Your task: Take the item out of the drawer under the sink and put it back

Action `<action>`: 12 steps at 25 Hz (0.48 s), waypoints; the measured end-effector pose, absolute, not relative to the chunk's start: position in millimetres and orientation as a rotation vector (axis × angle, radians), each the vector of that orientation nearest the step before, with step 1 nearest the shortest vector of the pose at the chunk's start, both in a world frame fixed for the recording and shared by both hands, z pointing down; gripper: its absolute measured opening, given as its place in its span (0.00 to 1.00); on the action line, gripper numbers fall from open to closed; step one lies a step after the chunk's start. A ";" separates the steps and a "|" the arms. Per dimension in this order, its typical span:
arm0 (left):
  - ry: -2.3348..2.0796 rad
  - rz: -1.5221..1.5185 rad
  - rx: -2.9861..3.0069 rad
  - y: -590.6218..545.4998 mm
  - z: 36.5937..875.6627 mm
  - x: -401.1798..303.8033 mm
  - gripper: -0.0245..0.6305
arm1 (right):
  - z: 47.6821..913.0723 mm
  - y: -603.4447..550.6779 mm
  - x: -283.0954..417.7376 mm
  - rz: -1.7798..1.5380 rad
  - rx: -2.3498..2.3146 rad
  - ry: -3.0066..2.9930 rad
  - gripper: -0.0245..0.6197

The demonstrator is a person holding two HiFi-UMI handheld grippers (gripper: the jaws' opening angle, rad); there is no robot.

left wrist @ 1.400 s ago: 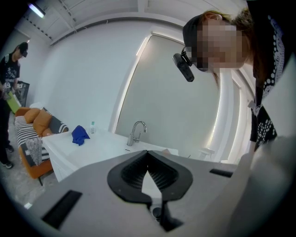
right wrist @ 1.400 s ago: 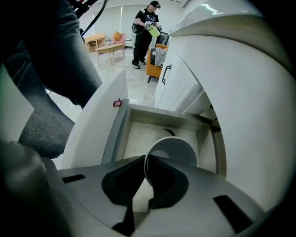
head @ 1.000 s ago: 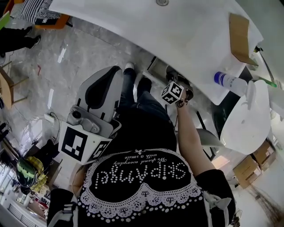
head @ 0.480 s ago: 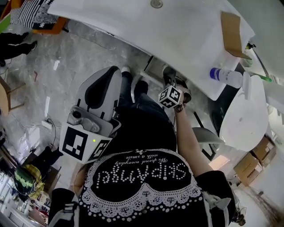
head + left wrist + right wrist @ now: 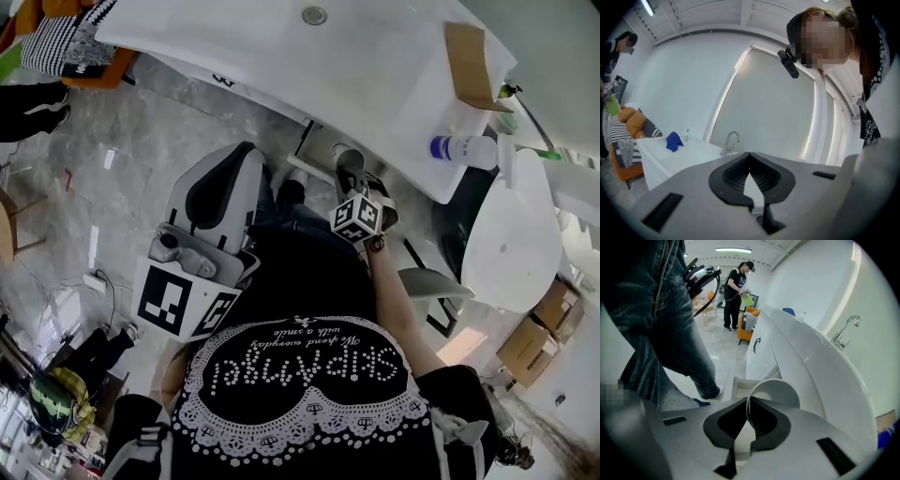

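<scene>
White cup [image 5: 782, 391], thin-walled: that is what your right gripper [image 5: 749, 400] holds. Its jaws are drawn narrow on the rim, one pad either side of the wall. In the right gripper view the cup sits at the centre, and its round body curves up and off to the right of the pinch. The load therefore hangs to one side of the jaws, not straight beyond them. From here you cannot tell for sure which way its mouth faces.

What the next move turns on is the drawer [image 5: 738, 383]. It stands open just left of the cup in that view and beyond it, low under the edge of the white counter [image 5: 811, 357]. The cup looks clear of it, not touching. Judging by the task, going back in means carrying the cup down and away from you, towards the middle-left of that frame. Mind the offset body, because it will probably meet the drawer's front edge before the jaws do.

Your right hand is plainly the nearer one. In the head view it sits at centre, close under the counter. Your left gripper [image 5: 750, 154] is well apart at the left of that frame, with its tips closed together on nothing. It aims across at the faucet [image 5: 730, 142], so it has no part in this.
</scene>
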State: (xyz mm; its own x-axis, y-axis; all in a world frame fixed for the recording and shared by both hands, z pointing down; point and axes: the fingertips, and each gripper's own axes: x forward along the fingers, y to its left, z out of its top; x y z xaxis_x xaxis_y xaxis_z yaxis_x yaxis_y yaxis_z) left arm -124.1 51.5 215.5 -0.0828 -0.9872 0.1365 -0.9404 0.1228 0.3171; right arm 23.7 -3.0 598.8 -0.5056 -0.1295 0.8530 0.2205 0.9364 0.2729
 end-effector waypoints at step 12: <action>-2.060 -0.237 1.916 49.9 217.8 -111.6 0.04 | 560.4 -7.2 29.1 -0.365 0.016 -2.151 0.08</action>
State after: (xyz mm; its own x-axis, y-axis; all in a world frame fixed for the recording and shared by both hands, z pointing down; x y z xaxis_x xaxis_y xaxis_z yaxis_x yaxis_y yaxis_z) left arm -111.6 49.9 217.8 -0.0518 -0.9918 0.1167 -0.9393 0.0881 0.3317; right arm 29.1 -7.2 560.4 -0.5734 -0.1484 0.8057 0.1259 0.9558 0.2656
